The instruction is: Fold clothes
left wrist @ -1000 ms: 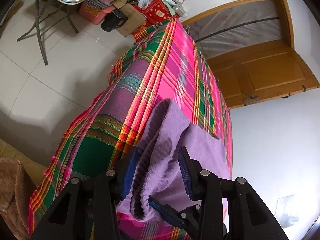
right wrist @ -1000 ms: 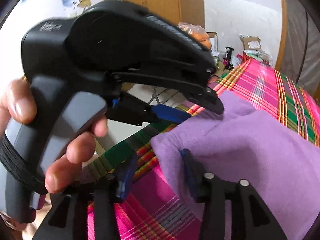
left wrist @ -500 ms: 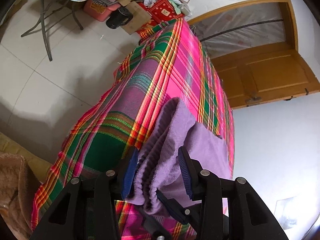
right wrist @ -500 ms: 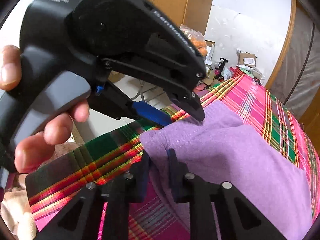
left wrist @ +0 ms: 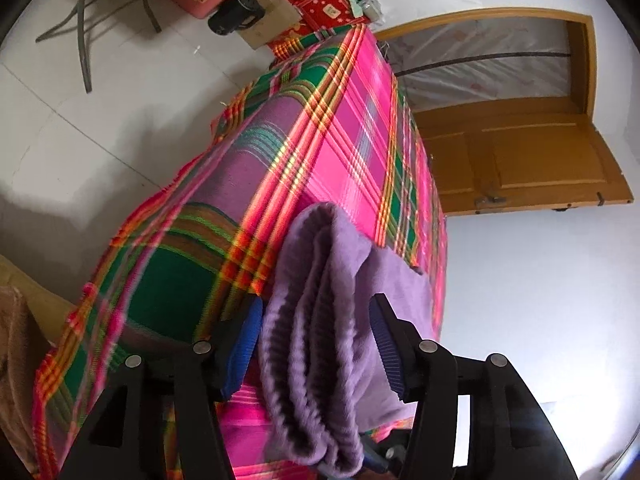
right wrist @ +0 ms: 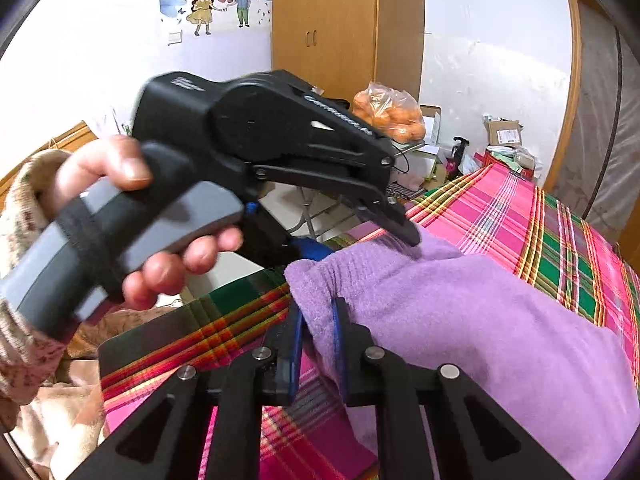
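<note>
Since a second ago the right gripper [right wrist: 316, 340] has clamped the soft purple fleece garment's [right wrist: 460, 320] near corner on the plaid-covered table [left wrist: 340, 152]; the left gripper [left wrist: 316, 344] is opening around its bunched ribbed edge alongside.

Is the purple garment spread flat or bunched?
Bunched: the purple garment stands in thick ribbed folds on the plaid cloth.

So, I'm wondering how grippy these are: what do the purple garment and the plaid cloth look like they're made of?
Purple garment: seemingly fleece or brushed knit, matte and fuzzy, with a ribbed hem visible in the left view. Plaid cloth: a thin woven fabric, probably cotton or a blend, flat with a slight sheen; the stripes run through the weave.
</note>
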`<state>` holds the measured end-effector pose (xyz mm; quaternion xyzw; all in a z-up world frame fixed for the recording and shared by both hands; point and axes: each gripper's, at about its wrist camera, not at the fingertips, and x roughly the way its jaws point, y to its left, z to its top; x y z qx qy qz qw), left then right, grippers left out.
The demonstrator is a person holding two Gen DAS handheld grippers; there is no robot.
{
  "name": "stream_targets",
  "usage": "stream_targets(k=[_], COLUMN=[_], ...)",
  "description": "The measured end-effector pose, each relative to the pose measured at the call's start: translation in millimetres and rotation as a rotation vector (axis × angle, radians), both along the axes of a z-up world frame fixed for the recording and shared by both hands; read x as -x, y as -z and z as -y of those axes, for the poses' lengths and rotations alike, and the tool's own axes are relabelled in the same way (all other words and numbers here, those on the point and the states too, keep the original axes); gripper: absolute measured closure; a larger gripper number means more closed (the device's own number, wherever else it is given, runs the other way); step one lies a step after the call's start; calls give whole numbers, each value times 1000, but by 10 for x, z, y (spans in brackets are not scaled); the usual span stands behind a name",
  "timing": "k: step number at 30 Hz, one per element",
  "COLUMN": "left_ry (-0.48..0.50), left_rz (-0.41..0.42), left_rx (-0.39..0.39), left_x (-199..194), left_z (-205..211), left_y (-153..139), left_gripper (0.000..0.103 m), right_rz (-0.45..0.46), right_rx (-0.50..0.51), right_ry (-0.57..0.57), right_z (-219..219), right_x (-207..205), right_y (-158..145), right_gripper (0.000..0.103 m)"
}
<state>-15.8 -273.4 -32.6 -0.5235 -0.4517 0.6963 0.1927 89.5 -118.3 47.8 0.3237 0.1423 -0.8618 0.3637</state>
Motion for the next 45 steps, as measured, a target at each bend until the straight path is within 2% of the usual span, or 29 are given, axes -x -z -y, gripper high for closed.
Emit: stream_targets(k=[1, 4, 6, 9, 12, 15, 19, 22, 26, 29, 38, 40, 45], left_ry=[1, 10, 13, 12, 4, -8, -14, -14, -44, -69, -62, -50, -19], left_rz=[6, 23, 20, 19, -2, -42, -93, -114, -91, -93, -77, -69, -53], left_rx=[-18, -77, -77, -50, -38, -54, -34, -8, -8, -17, -6, 2, 6], left_x=[14, 83, 116, 148, 179, 222, 294, 320, 337, 327, 348, 333, 286], left_z=[-21, -92, -137, -164, -118, -32, 68, 75, 123, 154, 165, 158, 112], left_y=[16, 77, 77, 83, 65, 39, -37, -53, 54, 95, 92, 87, 89], left_gripper=[46, 47, 49, 62, 83, 87, 90, 91, 92, 93, 93, 86, 77], right_rz=[2, 11, 17, 24, 20, 27, 23, 27, 73, 84, 108, 111, 120], right_rx=[1, 6, 15, 18, 11, 17, 11, -15, -54, -51, -26, -19, -1], right_ry=[-5, -12, -11, -8, -8, -5, -4, -6, -6, -4, 7, 10, 12], right_z=[-18, -62, -75, -54, 2, 69, 224, 323, 392, 385, 347, 339, 316], right_x=[-26, 266, 322, 367, 423, 457, 543, 566, 644, 687, 700, 684, 693], right_y=[-1, 17, 23, 45, 71, 88, 102, 160, 297, 307, 315, 313, 298], right_gripper=[89, 88, 88, 88, 88, 90, 91, 91, 91, 91, 91, 91, 91])
